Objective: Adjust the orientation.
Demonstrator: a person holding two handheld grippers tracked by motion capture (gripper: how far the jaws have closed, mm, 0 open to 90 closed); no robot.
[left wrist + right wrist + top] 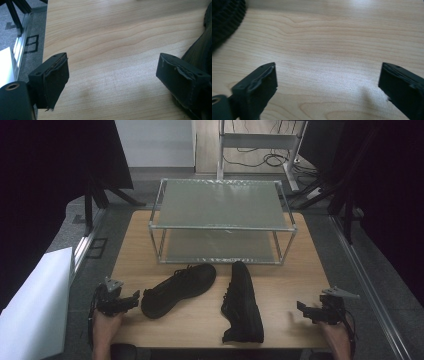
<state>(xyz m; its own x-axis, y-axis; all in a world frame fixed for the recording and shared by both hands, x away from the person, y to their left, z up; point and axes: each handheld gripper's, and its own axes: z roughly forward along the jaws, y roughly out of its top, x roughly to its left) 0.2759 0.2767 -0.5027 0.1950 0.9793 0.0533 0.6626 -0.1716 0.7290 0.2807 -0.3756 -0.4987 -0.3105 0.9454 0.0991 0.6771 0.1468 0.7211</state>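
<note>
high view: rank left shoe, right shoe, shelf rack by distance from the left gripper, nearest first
From the left gripper:
1. Left shoe, lying angled just to the gripper's right, heel end closest.
2. Right shoe, on its side past the first shoe, toward the table's right half.
3. Shelf rack, at the table's far edge, behind both shoes.

No text, label, brand, number or sign can be read anywhere in these pictures.

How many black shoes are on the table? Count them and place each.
2. The left shoe lies angled in front of the rack, beside the left gripper. The right shoe lies on its side, toward the right gripper.
</note>
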